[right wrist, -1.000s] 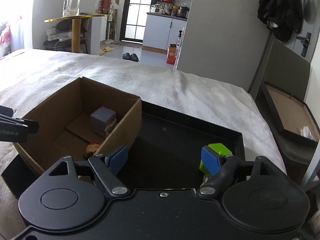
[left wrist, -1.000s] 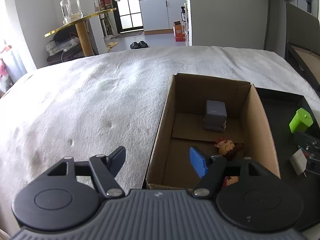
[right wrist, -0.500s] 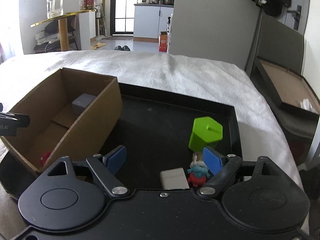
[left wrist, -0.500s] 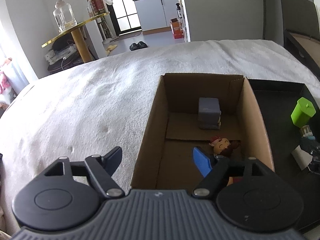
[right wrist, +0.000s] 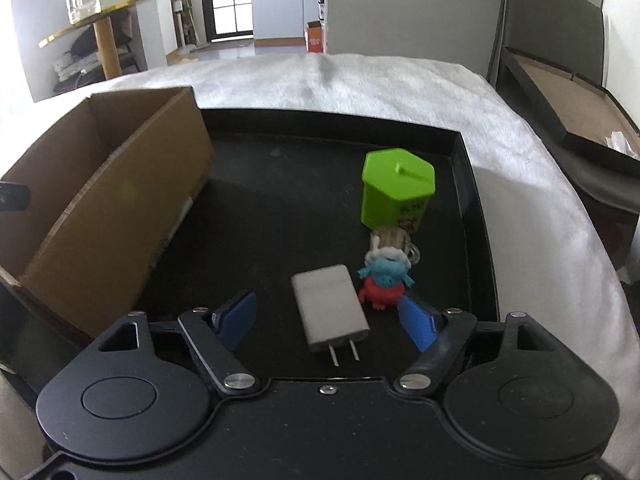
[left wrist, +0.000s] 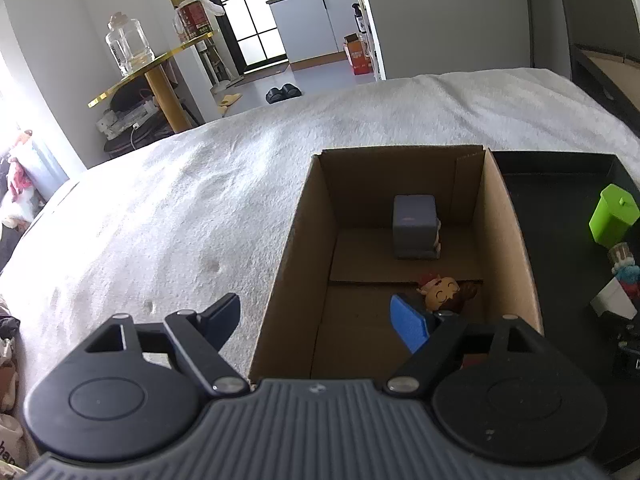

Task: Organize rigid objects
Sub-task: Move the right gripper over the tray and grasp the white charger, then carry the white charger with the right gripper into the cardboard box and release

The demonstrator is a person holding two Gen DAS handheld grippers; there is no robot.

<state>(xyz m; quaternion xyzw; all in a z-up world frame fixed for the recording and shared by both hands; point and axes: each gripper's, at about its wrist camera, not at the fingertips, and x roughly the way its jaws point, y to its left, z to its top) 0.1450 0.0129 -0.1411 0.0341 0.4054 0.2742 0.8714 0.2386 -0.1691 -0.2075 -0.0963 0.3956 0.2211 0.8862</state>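
Two toys already sit in the cardboard box (left wrist: 404,248), and the right tool (right wrist: 326,322), spread wide and holding nothing, hangs over the white charger (right wrist: 329,309) on the black tray (right wrist: 464,160), so I think it must drop and squeeze next.

One cardboard box (left wrist: 508,216) stands beside one black tray (right wrist: 464,184) on the bed (left wrist: 160,216). In the box lie two things: one grey cube (left wrist: 414,226) and one doll figure (left wrist: 442,292). On the tray are three things: one green container (right wrist: 396,192), one white plug adapter (right wrist: 328,308) and one blue-and-red toy figure (right wrist: 386,276). Two tools show, one per view (left wrist: 316,316) (right wrist: 328,320).
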